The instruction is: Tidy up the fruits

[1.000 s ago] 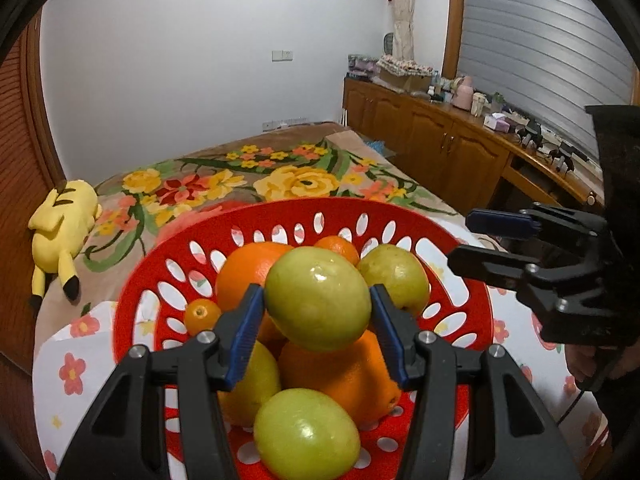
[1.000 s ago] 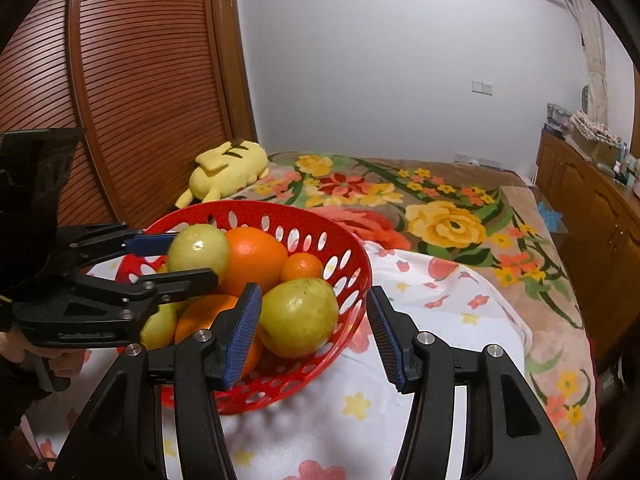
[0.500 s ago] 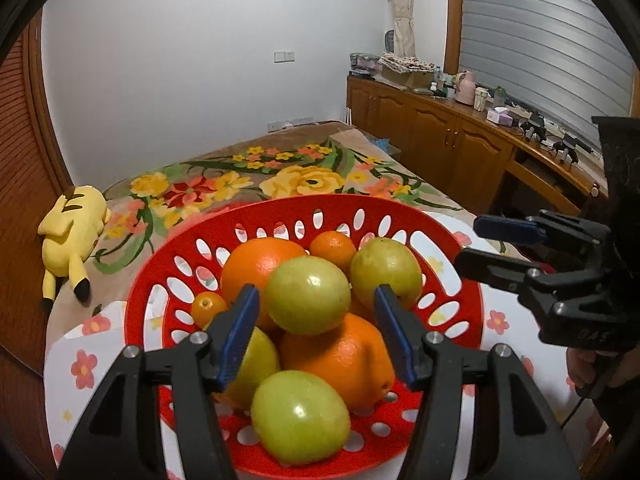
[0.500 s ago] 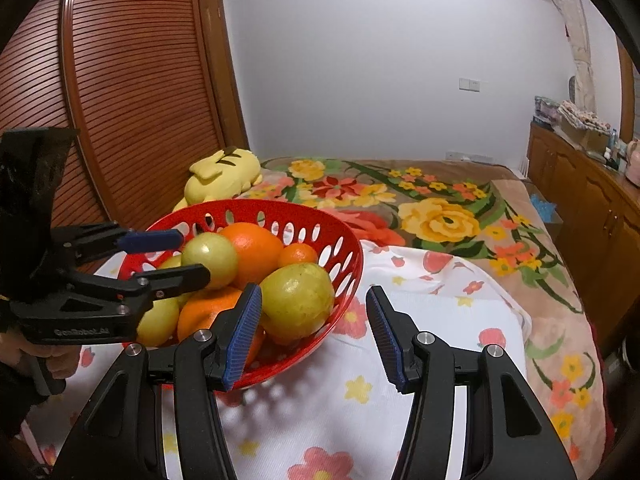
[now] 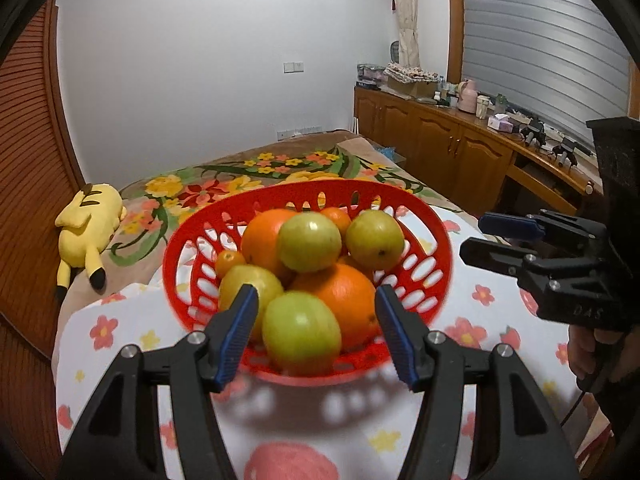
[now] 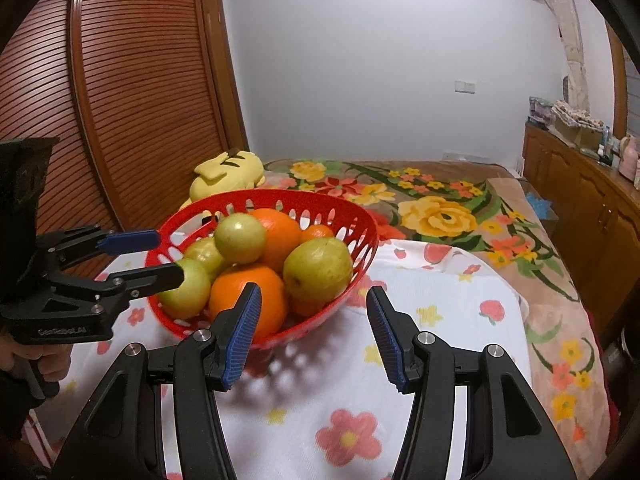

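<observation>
Hand-held grippers [image 5: 316, 332] agape (glossy heaped fruits [image 5: 310, 242])

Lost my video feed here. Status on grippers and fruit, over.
Left gripper open, empty. Right gripper open, empty. Fruit piled in red basket on flowered cloth. Nothing in the way.

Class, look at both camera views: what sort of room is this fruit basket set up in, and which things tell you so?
Most likely a home bedroom: a bed under a floral bedspread, a yellow plush toy lying on it, and wooden cabinets along the wall.
</observation>
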The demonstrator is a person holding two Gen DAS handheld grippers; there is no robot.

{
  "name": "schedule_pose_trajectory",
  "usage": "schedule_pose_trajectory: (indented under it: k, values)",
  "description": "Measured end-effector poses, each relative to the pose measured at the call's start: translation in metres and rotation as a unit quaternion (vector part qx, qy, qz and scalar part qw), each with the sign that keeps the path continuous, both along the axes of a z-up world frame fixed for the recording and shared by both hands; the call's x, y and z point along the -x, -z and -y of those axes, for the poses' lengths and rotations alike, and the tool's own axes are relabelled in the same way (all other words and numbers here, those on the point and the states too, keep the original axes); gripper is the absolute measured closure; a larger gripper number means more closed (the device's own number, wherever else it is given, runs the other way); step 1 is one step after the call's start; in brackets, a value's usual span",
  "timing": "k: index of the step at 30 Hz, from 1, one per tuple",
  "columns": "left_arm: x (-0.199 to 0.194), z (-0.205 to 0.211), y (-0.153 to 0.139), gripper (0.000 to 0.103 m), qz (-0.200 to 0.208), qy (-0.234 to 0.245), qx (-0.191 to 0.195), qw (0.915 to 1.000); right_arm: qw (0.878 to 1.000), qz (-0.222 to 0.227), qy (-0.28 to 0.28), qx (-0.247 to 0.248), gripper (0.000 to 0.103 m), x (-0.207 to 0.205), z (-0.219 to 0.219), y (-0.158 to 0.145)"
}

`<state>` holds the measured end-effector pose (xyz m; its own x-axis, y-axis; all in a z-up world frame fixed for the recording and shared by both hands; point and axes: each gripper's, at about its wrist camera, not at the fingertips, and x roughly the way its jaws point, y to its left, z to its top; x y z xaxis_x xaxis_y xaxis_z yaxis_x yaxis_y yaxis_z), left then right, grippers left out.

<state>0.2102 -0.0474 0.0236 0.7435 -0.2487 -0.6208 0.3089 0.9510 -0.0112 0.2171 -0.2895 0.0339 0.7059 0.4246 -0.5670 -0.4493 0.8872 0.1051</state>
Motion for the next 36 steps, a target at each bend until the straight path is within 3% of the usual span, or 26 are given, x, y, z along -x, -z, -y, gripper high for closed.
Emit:
schedule_pose_trajectory:
  k: [11,14,18,23,26,36]
  values:
    - [0.074,-0.012,-0.002,0.042,0.032,-0.016,0.016,0.9992,1.000,0.021,0.010,-0.007,0.037,0.053,-0.006,-0.001]
    - [0.092,-0.016,-0.010,0.031,0.056,-0.033,0.014,0.9978,0.999,0.031,0.013,-0.008,0.033,0.067,-0.006,-0.004]
    - [0.110,-0.022,-0.024,0.029,0.080,-0.036,0.020,0.9960,0.999,0.047,0.015,-0.008,0.027,0.085,-0.008,-0.010]
    - [0.131,-0.028,-0.041,0.010,0.114,-0.043,0.026,0.9923,0.997,0.068,0.019,-0.008,0.025,0.100,-0.008,-0.018]
    - [0.141,-0.030,-0.051,0.006,0.134,-0.049,0.029,0.9894,0.997,0.075,0.024,-0.010,0.024,0.106,-0.007,-0.023]
    - [0.156,-0.044,-0.062,0.005,0.139,-0.092,0.035,0.9855,0.993,0.103,0.052,-0.018,0.014,0.122,-0.003,-0.037]
